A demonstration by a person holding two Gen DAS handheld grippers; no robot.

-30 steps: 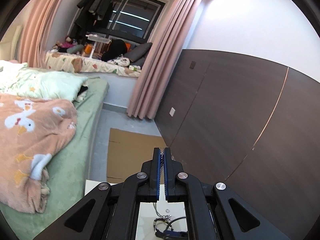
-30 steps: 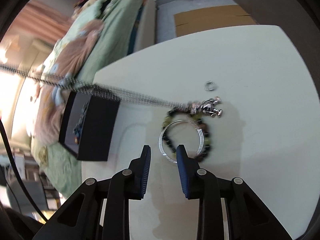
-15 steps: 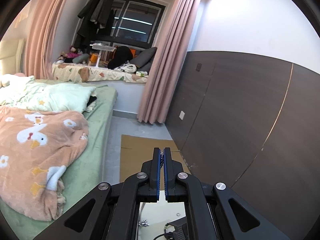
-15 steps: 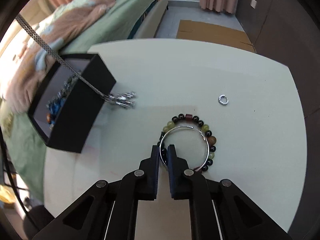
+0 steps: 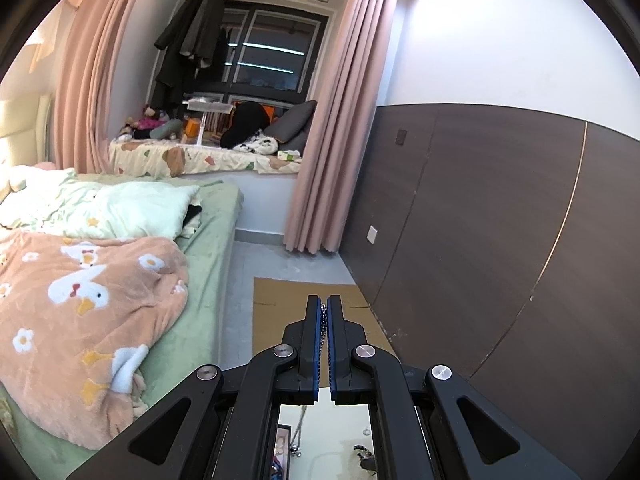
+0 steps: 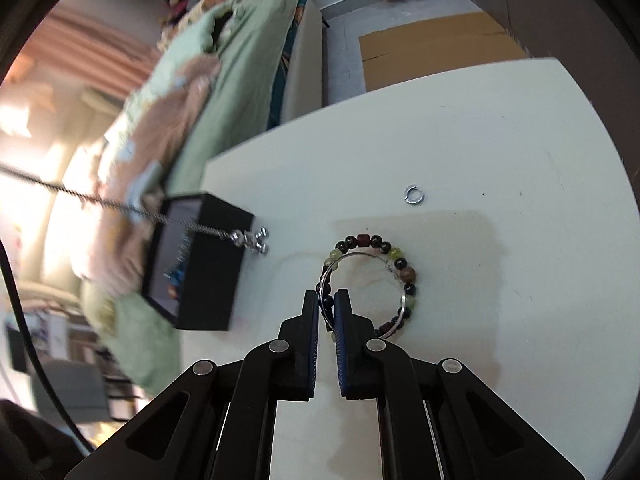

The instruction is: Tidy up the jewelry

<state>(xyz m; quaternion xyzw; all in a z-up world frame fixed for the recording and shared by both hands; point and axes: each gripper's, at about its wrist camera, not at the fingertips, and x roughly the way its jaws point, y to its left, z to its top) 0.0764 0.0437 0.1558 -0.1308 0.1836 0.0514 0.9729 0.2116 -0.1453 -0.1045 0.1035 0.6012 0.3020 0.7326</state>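
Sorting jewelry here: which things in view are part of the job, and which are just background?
Job: silver chain in left tongs; silver bangle and bead bracelet at right tongs; small ring; black box.

Background: bed; blanket; cardboard; curtains.

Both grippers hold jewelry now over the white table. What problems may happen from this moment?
1. The right gripper is shut on the silver bangle, which lies tangled with the beaded bracelet. Lifting may drag the beads along or drop them.
2. The chain hangs from the left gripper, its charm end dangling beside the black box. A swing could miss the box or catch on its edge.
3. The small ring lies alone and could be swept off.
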